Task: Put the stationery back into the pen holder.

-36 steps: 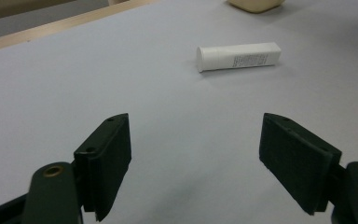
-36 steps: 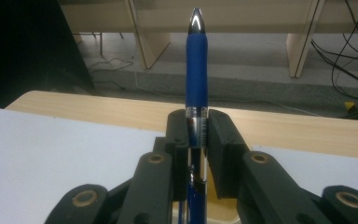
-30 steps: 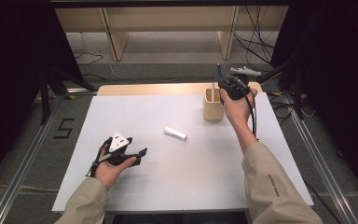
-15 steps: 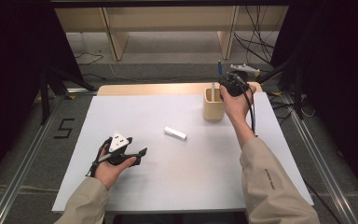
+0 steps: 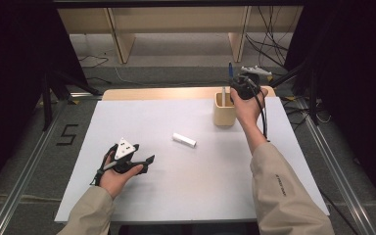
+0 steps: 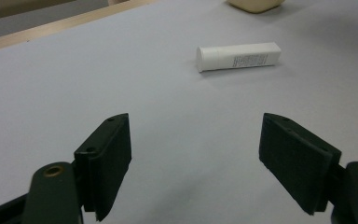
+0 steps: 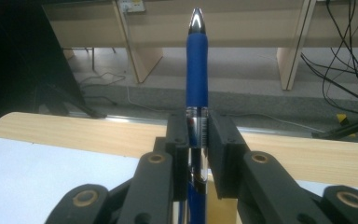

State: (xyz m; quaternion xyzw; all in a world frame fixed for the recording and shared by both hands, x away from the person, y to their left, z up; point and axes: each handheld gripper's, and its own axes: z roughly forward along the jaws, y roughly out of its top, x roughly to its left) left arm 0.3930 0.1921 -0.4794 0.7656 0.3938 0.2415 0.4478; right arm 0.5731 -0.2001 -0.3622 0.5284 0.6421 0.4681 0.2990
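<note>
White sheeting is covering the wooden table (image 5: pixel 127 196), and a beige square pen holder (image 5: pixel 223 111) is standing near its far edge. Over that holder the right gripper (image 5: pixel 240 87) is pinching a blue pen with a silver tip (image 7: pixel 196 70), tip up. One white cylindrical tube (image 6: pixel 237 56) is lying mid-table, seemingly waiting its turn. Near the front edge, the left gripper (image 6: pixel 196 163) is resting, jaws spread and empty.
</note>
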